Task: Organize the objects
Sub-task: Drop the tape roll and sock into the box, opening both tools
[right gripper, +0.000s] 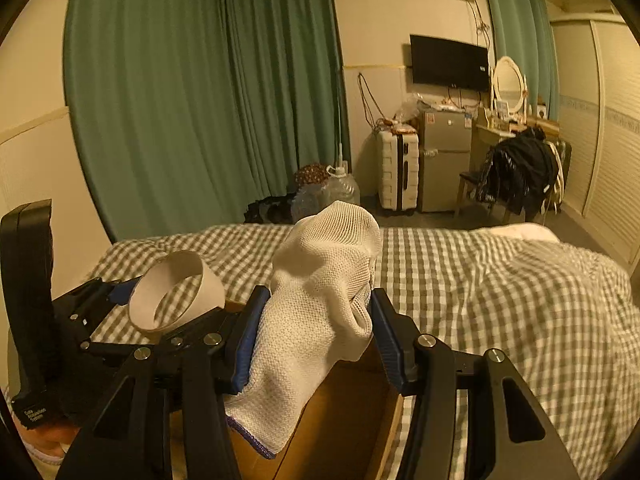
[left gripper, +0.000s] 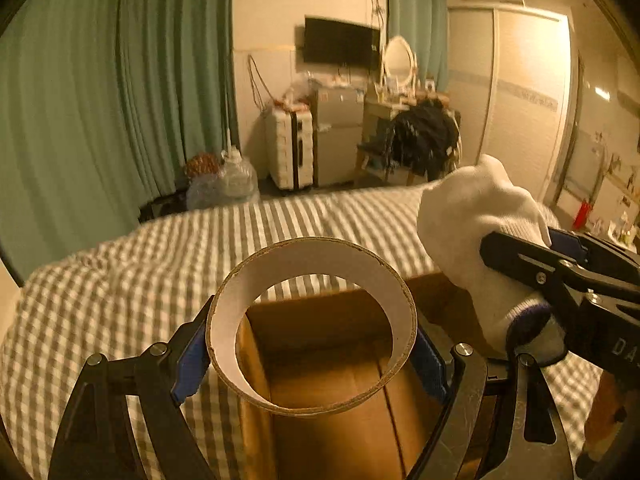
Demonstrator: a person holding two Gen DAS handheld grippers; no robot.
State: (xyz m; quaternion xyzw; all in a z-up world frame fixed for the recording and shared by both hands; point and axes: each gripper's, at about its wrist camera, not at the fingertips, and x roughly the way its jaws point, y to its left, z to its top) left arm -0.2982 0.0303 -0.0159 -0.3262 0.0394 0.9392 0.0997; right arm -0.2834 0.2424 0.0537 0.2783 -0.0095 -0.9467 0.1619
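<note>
Cardboard ring between left claw pads, clamped.

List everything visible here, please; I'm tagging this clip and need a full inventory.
cardboard ring: 1, white inside, brown edge, between the left gripper's pads, over the box
sock: 1, white with dark cuff trim, in the right gripper, over the box
cardboard box: 1, brown, open, on the bed below both grippers
bed cover: 1, grey-white check, across the bed
curtains: green, back wall
television: 1, black, wall-mounted
suitcase: 1, white, beside the fridge
small fridge: 1, silver, under the television
oval mirror: 1, white frame, on the dresser
dark clothes: pile, black, over a chair
left gripper: black, blue pads, shut on the ring
right gripper: black, blue pads, shut on the sock
</note>
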